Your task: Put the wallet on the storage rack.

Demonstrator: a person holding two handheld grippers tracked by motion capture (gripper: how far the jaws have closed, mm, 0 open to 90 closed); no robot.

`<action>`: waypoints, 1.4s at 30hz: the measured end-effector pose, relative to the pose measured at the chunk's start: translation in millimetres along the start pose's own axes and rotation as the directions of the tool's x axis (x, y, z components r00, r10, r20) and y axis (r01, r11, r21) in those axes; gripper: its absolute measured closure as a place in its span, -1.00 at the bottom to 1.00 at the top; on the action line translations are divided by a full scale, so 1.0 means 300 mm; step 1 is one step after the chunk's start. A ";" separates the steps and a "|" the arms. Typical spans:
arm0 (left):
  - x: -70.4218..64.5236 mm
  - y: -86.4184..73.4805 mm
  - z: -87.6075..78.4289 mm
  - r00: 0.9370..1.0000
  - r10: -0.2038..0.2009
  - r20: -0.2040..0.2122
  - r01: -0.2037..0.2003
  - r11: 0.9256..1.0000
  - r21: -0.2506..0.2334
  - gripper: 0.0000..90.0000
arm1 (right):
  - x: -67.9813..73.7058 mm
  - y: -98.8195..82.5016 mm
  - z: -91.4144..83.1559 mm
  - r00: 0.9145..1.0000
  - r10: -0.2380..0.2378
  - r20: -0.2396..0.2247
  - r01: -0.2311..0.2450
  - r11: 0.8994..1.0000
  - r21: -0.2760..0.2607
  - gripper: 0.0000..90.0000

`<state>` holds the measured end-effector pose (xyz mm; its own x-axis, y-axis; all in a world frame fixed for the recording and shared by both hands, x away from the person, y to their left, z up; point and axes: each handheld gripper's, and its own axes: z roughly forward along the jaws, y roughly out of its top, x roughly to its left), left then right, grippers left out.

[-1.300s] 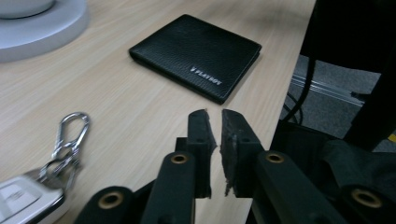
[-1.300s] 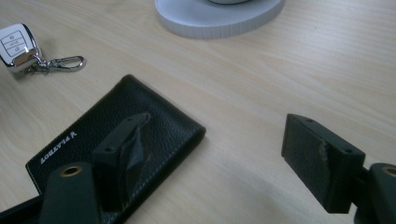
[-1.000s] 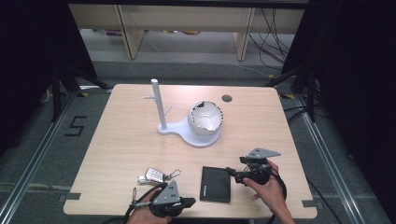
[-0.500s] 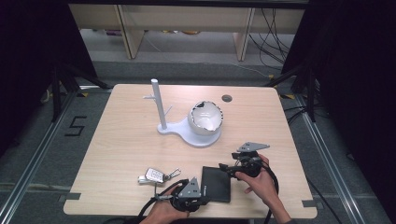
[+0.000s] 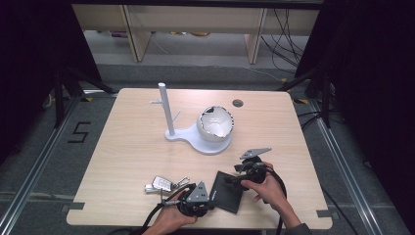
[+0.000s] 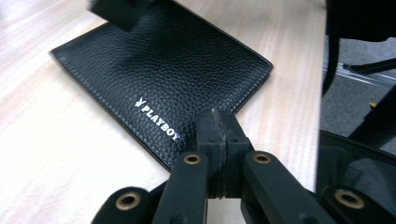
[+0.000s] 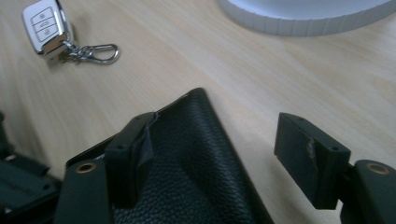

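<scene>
A black leather wallet [image 5: 229,193] [image 6: 159,70] [image 7: 196,177] lies flat near the table's front edge, between my two grippers. My left gripper [image 5: 213,199] [image 6: 217,122] is shut with nothing between its jaws, and its joined tips sit over the wallet's near corner by the printed logo. My right gripper [image 5: 233,180] [image 7: 219,135] comes in from the other side. Its jaws have just been closing a little but stand open. One finger [image 7: 135,149] rests over the wallet's edge, the other finger [image 7: 308,154] hangs over bare wood, and the wallet's corner lies between them unpinched.
A silver key fob [image 5: 161,183] [image 7: 44,23] on a clip lies left of the wallet. Mid-table stands a white stand [image 5: 193,139] [image 7: 303,18] with an upright post [image 5: 165,107] and a white bowl [image 5: 215,122]. The table's front edge is close behind both hands.
My left gripper has moved right up to the wallet's corner. The right gripper has moved left and down onto the wallet's far edge. The wallet now lies slightly turned.
</scene>
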<state>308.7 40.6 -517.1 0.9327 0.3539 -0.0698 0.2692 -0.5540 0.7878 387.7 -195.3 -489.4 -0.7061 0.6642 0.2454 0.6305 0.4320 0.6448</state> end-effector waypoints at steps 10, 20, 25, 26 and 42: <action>0.041 -0.002 -0.004 0.998 -0.056 -0.041 0.056 0.998 -0.005 0.98 | -0.018 -0.017 -0.013 0.997 0.065 -0.047 -0.063 0.998 0.029 -0.17; 0.050 0.005 -0.002 0.998 -0.042 -0.054 0.043 0.999 0.013 0.98 | -0.050 -0.045 -0.020 0.989 0.140 -0.053 -0.135 0.987 0.085 0.03; 0.046 0.004 0.000 0.997 -0.047 -0.059 0.048 0.999 0.013 0.98 | -0.061 -0.055 -0.019 0.977 0.191 -0.097 -0.183 0.980 0.082 0.10; 0.046 0.004 0.000 0.997 -0.047 -0.059 0.048 0.999 0.013 0.98 | -0.061 -0.055 -0.019 0.977 0.191 -0.097 -0.183 0.980 0.082 0.10; 0.045 0.002 0.000 0.997 -0.045 -0.056 0.046 0.999 0.024 0.93 | -0.021 -0.037 -0.071 0.918 0.245 -0.312 -0.244 0.969 0.045 0.67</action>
<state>321.5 45.0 -517.6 0.9049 0.4197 -0.0708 0.3176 -0.5549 0.7689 378.3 -217.3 -482.6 -0.5938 0.5257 0.6091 0.7975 0.2842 0.5322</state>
